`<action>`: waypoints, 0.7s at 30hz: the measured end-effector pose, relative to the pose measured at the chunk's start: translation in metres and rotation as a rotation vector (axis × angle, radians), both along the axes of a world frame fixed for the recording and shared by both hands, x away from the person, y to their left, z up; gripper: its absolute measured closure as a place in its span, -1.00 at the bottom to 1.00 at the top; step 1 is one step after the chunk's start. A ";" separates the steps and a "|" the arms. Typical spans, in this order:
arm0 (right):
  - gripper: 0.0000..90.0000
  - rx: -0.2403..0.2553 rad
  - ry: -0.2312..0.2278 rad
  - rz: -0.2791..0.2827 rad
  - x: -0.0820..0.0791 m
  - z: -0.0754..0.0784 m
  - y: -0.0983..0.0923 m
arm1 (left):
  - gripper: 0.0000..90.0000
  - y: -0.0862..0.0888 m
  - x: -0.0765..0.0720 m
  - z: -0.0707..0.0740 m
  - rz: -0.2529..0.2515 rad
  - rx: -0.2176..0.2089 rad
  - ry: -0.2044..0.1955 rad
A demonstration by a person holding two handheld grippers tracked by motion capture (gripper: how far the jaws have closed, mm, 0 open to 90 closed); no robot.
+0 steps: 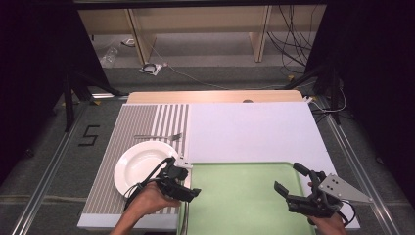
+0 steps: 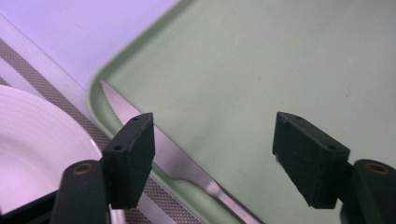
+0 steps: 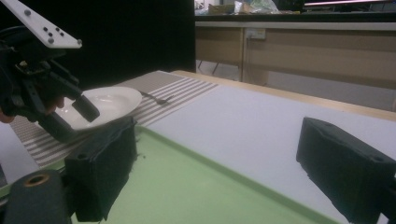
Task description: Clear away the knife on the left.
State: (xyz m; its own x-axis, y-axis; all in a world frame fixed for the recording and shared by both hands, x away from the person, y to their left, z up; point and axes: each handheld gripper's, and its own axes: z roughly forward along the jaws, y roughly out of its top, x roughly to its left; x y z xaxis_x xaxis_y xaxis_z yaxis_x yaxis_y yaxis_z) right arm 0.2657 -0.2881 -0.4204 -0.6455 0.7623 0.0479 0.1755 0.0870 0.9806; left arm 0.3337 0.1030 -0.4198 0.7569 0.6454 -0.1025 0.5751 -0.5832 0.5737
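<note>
A table knife [image 2: 182, 164] lies flat in the green tray [image 2: 261, 70], along its left rim. My left gripper [image 2: 215, 126] hangs open just above it, and none of the knife sits between the pads. From above, the left gripper [image 1: 188, 178] is at the tray's [image 1: 244, 205] near left corner, with the knife [image 1: 186, 216] below it. A white plate [image 1: 139, 166] sits on the striped placemat [image 1: 142, 120] just left of that gripper. A fork [image 1: 159, 136] lies beyond the plate. My right gripper [image 1: 288, 178] is open over the tray's right part, with nothing between its jaws [image 3: 219, 135].
A white board [image 1: 249, 127] covers the table beyond the tray. In the right gripper view the left gripper [image 3: 72, 119] stands before the plate [image 3: 109, 103], the fork [image 3: 156, 98] farther back. Wooden furniture and cables lie past the table's far edge.
</note>
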 end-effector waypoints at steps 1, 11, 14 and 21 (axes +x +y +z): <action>-0.71 0.000 0.000 0.000 0.000 0.000 0.000 | -0.37 0.002 0.001 0.003 0.004 -0.004 -0.009; -0.71 0.000 0.004 0.001 0.000 -0.001 -0.001 | -0.46 0.021 0.013 0.019 0.082 -0.056 -0.080; -0.71 0.000 0.006 -0.002 0.000 -0.001 -0.001 | -0.46 0.027 0.017 0.021 0.112 -0.065 -0.096; -0.71 0.002 0.004 -0.001 0.000 0.000 0.000 | -0.46 0.038 0.023 0.023 0.156 -0.061 -0.126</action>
